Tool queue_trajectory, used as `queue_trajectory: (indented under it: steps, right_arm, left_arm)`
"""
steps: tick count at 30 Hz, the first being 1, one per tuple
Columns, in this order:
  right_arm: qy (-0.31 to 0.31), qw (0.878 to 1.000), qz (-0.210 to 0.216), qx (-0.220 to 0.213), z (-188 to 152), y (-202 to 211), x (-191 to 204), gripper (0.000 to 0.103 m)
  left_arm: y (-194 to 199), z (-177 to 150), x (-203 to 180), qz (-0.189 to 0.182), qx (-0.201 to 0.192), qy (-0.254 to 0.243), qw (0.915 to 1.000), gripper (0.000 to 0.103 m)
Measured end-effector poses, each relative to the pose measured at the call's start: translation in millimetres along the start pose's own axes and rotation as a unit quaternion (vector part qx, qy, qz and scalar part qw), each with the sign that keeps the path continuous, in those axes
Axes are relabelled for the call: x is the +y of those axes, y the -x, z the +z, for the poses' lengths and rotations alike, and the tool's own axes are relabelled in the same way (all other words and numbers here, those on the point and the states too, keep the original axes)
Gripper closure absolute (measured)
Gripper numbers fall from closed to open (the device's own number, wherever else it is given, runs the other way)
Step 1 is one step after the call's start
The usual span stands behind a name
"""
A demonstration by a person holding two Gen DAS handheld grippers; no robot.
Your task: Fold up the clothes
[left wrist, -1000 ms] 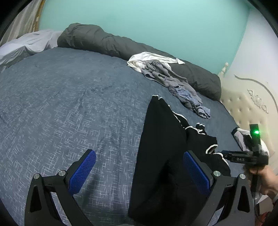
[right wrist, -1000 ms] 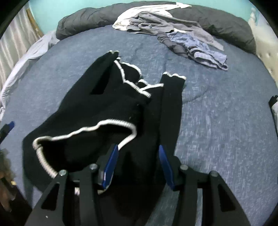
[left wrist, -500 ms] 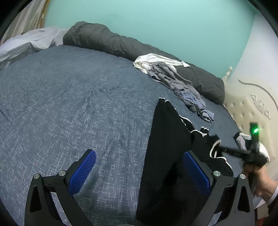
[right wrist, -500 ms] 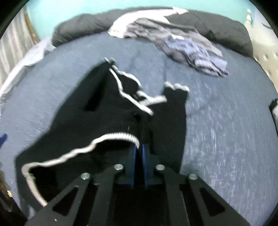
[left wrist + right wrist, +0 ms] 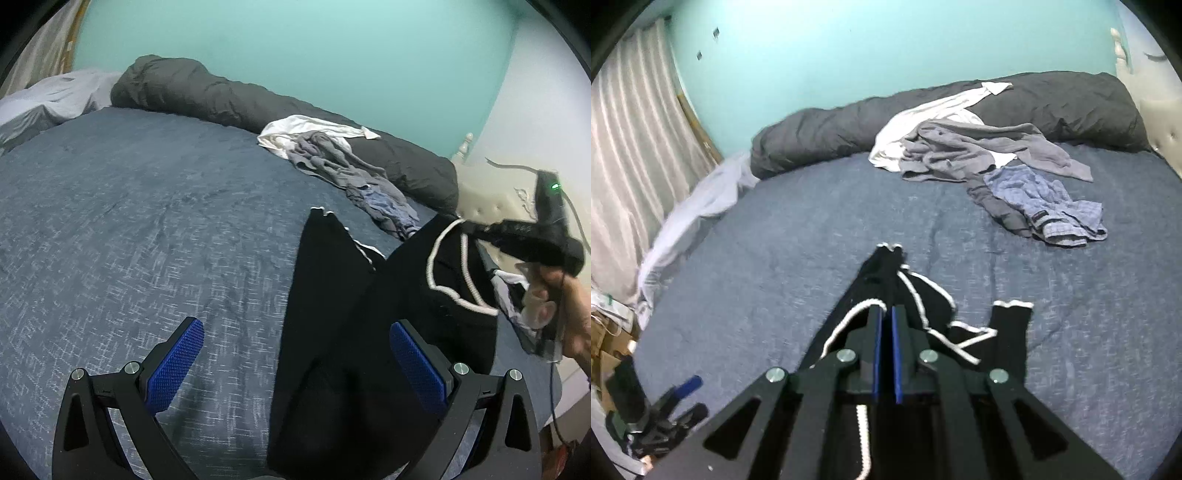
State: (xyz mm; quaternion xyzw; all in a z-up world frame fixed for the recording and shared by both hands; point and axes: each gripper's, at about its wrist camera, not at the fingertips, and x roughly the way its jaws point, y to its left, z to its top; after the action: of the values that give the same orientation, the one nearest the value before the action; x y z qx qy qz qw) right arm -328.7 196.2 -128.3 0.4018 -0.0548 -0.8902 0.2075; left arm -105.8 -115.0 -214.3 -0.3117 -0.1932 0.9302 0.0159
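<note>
The right gripper [image 5: 884,314] has its blue pads pressed together on the white-trimmed edge of a black garment [image 5: 332,295], lifting that part off the bed [image 5: 129,221]. In the left wrist view, the same gripper [image 5: 476,230] appears at the right, gripped by a hand [image 5: 569,306], with the trimmed fabric hanging from it. The left gripper [image 5: 295,354] hovers spread wide, its right pad just over the garment's dark lower portion and its left pad above bare bedspread. The rest of the garment trails across the bed's near edge. A heap of grey, white and blue checked clothes [image 5: 990,162] lies toward the far edge, against a rolled dark duvet [image 5: 831,129].
</note>
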Motion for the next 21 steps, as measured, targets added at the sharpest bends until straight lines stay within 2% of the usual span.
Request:
queue_trajectory:
  steps: [5, 9, 11, 12, 13, 21]
  right_arm:
    - [-0.039, 0.999, -0.015, 0.031, -24, -20, -31, 0.096]
    - [-0.092, 0.995, -0.025, 0.024, -52, -16, -61, 0.095]
    - [-0.117, 0.993, -0.030, 0.015, -66, -11, -75, 0.083]
    - [-0.128, 0.991, -0.029, 0.004, -74, -5, -79, 0.071]
    - [-0.136, 0.990, -0.027, -0.008, -82, 2, -83, 0.064]
    - [-0.180, 0.983, 0.009, -0.038, -128, 24, -89, 0.063]
  left_arm:
    - [-7, -3, -13, -0.015, 0.014, -0.020, 0.9996, 0.000]
    - [-11, -6, -22, -0.022, 0.020, -0.034, 0.9990, 0.000]
    - [-12, -6, -26, -0.025, 0.022, -0.038, 0.9987, 0.001]
    - [-13, -7, -28, -0.027, 0.023, -0.041, 0.9985, 0.001]
    - [-14, -7, -32, -0.034, 0.028, -0.046, 0.9979, 0.000]
    - [-21, -14, -56, -0.052, 0.037, -0.078, 0.9949, 0.001]
